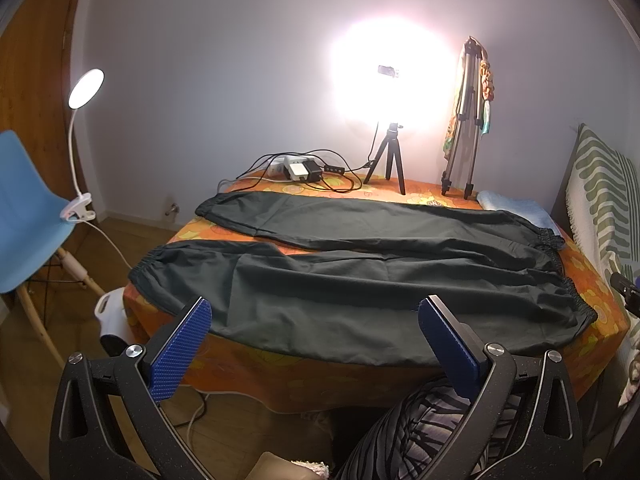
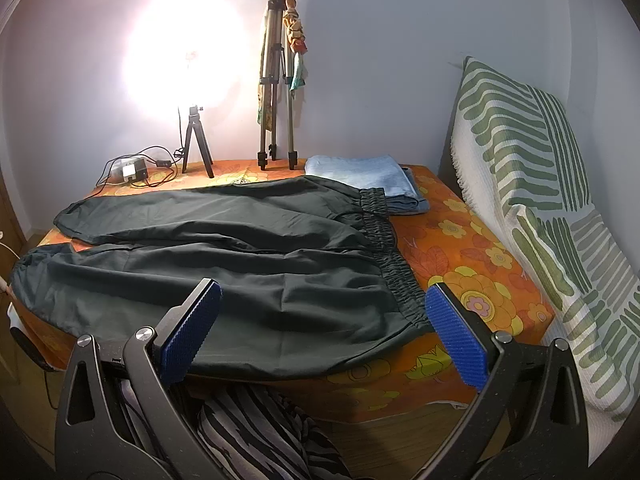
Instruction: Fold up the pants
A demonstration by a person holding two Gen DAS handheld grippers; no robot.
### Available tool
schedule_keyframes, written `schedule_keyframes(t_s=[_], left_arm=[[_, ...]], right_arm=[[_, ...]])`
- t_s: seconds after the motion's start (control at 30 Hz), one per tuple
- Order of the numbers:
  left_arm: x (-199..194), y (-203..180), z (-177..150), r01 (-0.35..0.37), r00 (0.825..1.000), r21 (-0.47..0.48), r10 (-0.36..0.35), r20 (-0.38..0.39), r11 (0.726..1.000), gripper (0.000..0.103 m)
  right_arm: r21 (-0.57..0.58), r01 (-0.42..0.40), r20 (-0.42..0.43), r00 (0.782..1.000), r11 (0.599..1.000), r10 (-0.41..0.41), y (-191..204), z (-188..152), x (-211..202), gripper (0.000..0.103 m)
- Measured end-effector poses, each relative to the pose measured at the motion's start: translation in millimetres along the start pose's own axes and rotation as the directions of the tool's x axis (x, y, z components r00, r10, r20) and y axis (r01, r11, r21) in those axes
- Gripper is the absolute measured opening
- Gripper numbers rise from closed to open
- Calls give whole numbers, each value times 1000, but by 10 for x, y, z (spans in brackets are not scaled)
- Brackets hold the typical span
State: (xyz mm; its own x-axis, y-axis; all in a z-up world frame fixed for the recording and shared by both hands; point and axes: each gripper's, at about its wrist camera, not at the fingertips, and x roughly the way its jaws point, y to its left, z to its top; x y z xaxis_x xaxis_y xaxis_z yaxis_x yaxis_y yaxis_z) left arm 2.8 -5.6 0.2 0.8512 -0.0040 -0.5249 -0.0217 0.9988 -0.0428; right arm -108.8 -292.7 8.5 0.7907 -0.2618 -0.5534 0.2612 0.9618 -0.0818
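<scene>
On the orange flowered tabletop (image 1: 592,280) in the left wrist view, the dark pants (image 1: 360,280) lie spread flat, cuffs to the left, elastic waistband to the right, legs parted in a narrow V. The left claw (image 1: 316,344) hangs wide open and empty at the near edge, just short of the cloth.

From the right wrist view, the right claw (image 2: 324,324) is likewise spread wide and holds nothing, hovering near the waistband's near corner; folded blue cloth (image 2: 360,176) sits at the far right. I judge the first fold is not yet begun: each claw should pinch the near leg's edge and carry it evenly over the far leg, seams aligned.
</scene>
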Motion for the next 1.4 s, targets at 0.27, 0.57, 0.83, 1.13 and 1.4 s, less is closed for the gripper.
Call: schedule_keyframes(t_s=[0.27, 0.57, 0.83, 1.13, 1.4], left_arm=[[-26, 18, -19, -2, 1000, -3, 2, 6, 1000, 103], [38, 188, -59, 11, 1000, -38, -12, -27, 999, 103], [-7, 353, -67, -8, 1000, -51, 7, -20, 999, 96], [-7, 758, -21, -40, 999, -124, 36, -31, 992, 85], [122, 1123, 169, -65, 997, -141, 57, -61, 988, 78]], right_arm=[[-1, -1, 1, 1000, 1000, 1, 0, 15, -5, 103], [-10, -33, 22, 999, 999, 33, -97, -60, 2, 103], [-20, -36, 66, 997, 999, 37, -269, 10, -86, 103], [-49, -121, 70, 990, 991, 124, -337, 162, -109, 103], [-119, -184, 75, 978, 976, 194, -243, 350, -42, 103]])
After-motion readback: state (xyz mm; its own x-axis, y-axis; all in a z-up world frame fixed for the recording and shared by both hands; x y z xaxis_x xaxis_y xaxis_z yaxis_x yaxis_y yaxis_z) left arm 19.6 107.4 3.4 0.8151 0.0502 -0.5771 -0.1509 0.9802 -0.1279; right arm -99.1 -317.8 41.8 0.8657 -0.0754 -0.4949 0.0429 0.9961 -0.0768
